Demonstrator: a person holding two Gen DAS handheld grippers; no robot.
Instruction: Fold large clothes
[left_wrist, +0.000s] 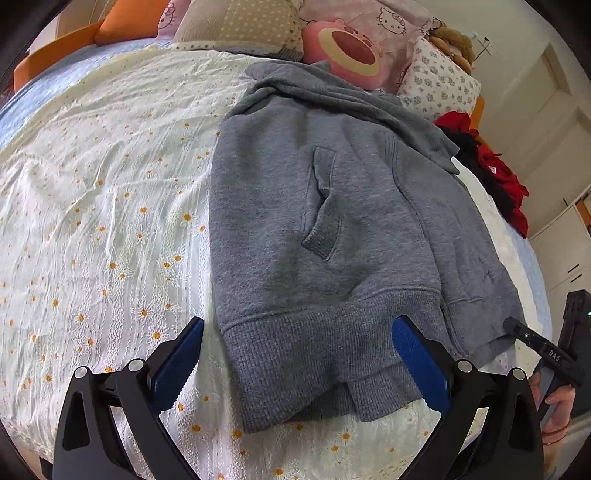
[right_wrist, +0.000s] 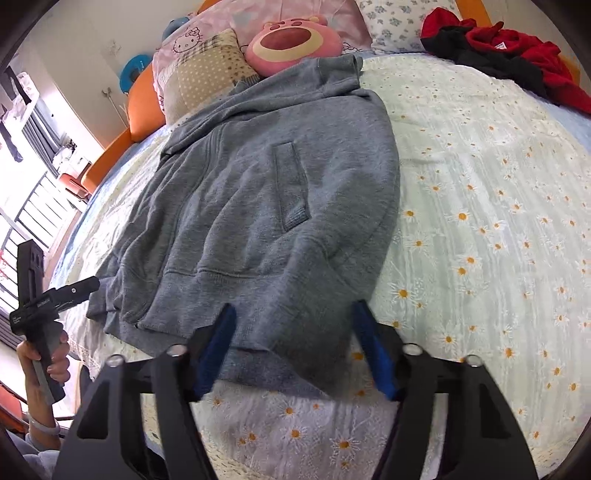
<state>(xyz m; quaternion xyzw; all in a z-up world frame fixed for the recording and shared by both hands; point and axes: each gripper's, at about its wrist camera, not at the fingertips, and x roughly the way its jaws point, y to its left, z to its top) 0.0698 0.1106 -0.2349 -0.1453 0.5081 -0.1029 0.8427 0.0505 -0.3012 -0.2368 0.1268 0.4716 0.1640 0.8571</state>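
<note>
A big bed (left_wrist: 92, 177) fills both views, covered by a pale sheet with little yellow daisies. At the far end, by the orange bed frame (right_wrist: 142, 107), sit pillows (left_wrist: 236, 26) and a round pink bear cushion (right_wrist: 291, 40). A heap of red and black clothes (right_wrist: 517, 51) lies in a far corner of the bed, well apart from the work. In the middle of the bed lies the gray hoodie (left_wrist: 317, 229), the thing to be folded. It looks thick and soft, with a ribbed band along the near edge and a slit pocket on top. One side seems to be folded in over the middle, so I think the fold is partly done, but not finished. The hood end points at the pillows and looks a bit bunched. The near edge sits close to the bed's edge. The left claw (left_wrist: 295, 365) is spread wide with nothing in it, one blue finger on each side of the ribbed band. The right claw (right_wrist: 295, 347) is also spread wide and empty, low over the near edge of the hoodie. I think the next move is for both claws to pinch that near edge and lift it up toward the hood end. The cloth is heavy and floppy, so both should grab all the layers, or the fold may slide open.
</note>
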